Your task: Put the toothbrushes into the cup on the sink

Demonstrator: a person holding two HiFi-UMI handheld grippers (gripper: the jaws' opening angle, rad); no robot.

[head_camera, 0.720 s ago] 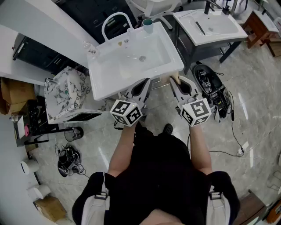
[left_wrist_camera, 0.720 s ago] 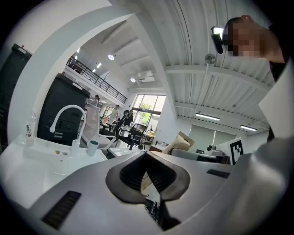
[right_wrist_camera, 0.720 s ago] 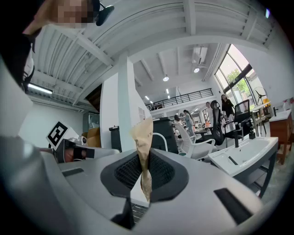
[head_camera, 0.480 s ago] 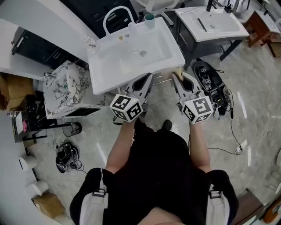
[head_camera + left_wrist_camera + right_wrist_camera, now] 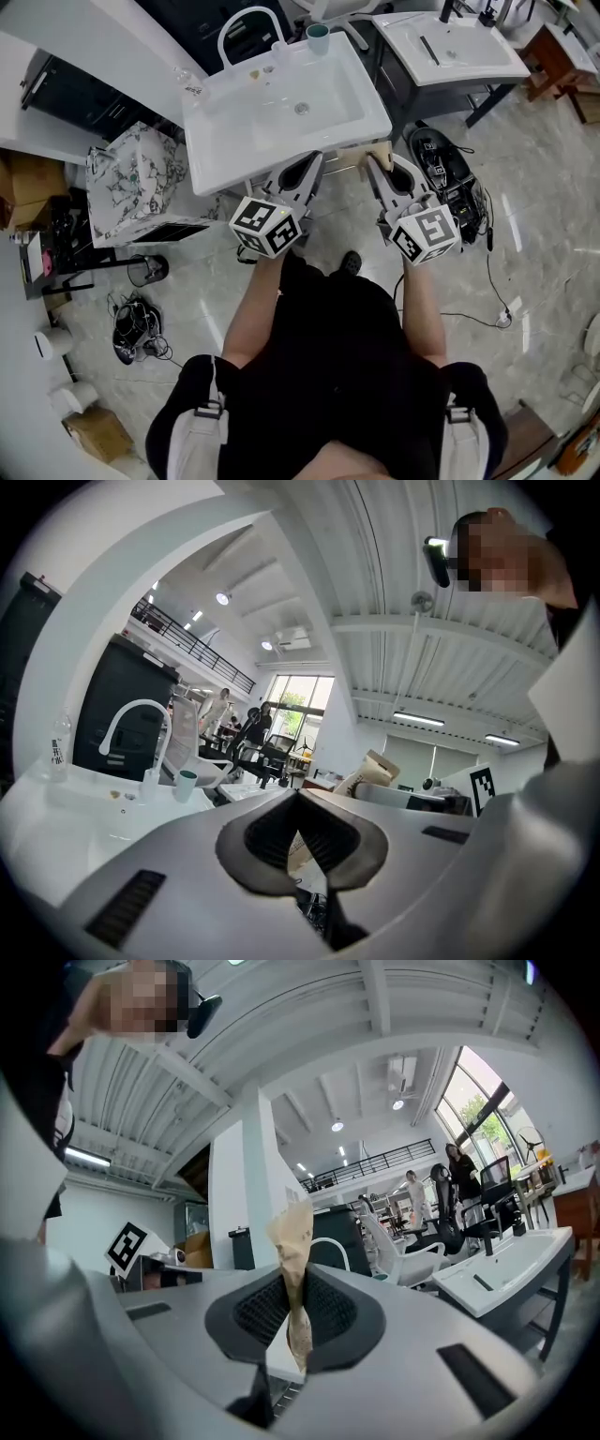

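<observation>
Left tongs (image 5: 312, 165) are pressed together, empty. Right tongs (image 5: 373, 167) pinch crumpled tan paper (image 5: 291, 1232). A teal cup (image 5: 317, 37) stands on the sink (image 5: 234, 131) rim; no toothbrushes discernible. Occupied tongs could fumble a pickup.

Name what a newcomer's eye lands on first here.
The white sink fills the top of the head view, with a cup at its far edge. Just in front of it, the right claw is shut on a tan, crumpled scrap.
</observation>
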